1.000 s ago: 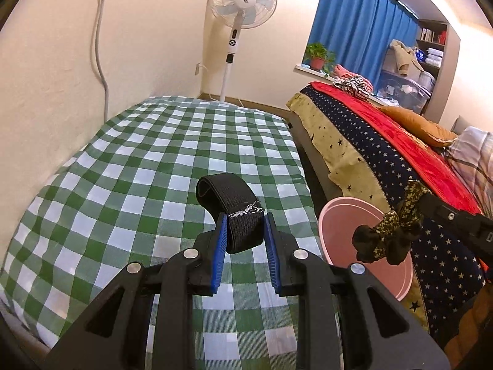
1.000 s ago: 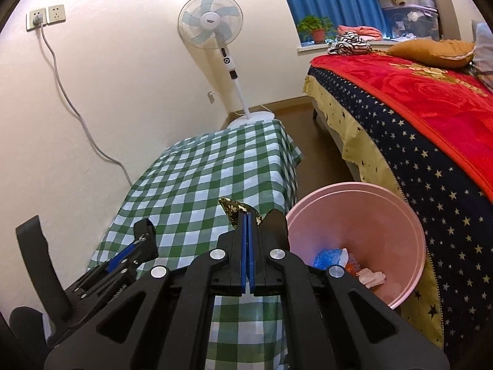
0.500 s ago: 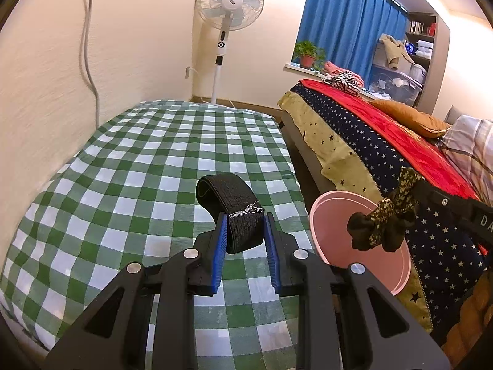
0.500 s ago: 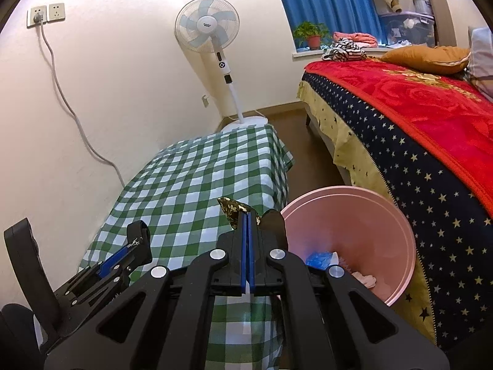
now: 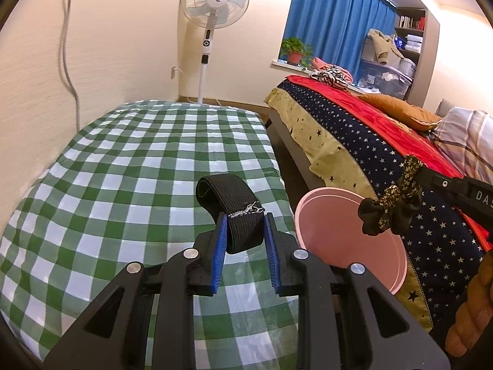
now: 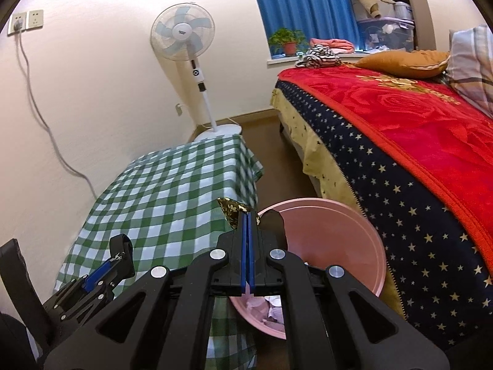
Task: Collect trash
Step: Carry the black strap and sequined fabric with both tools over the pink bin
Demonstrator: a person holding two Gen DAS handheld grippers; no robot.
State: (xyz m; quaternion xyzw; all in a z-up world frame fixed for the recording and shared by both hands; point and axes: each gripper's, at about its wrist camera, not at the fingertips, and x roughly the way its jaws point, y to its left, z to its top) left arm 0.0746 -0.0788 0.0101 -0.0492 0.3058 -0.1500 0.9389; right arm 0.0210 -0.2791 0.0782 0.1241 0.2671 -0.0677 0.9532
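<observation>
Low in the centre of the left wrist view, I am holding my left gripper (image 5: 245, 240) partly closed on a looped black elastic band (image 5: 237, 214); the blue pads (image 5: 219, 254) are pressing on the band's lower end, and the loop is arching up and back toward the left above them. A bit of pale frayed thread is showing across the band just above the pads. Behind it, the green checked cloth (image 5: 138, 169) is filling the left and middle of the frame.

At the right of that same view, my right gripper is hanging a dark, gold-speckled scrunchie (image 5: 389, 209) over the pink bin (image 5: 345, 240), which is sitting in the lower right between the checked cloth and the starry bedspread (image 5: 385, 154).

From the right wrist view, I am seeing the right gripper (image 6: 247, 215) in the lower centre with its jaws fully together, pinching the scrunchie (image 6: 232, 211): a speckled corner is sticking out to the left of the tips and a dark fold to the right. The pink bin (image 6: 332, 234) is lying just beyond and to the right of the tips, with pale scraps showing at its bottom under the gripper body. At the lower left, the left gripper (image 6: 114, 262) is carrying the black elastic band (image 6: 123, 246) over the checked cloth (image 6: 172, 191).

A white standing fan (image 6: 181, 34) is standing against the wall in the upper middle.
</observation>
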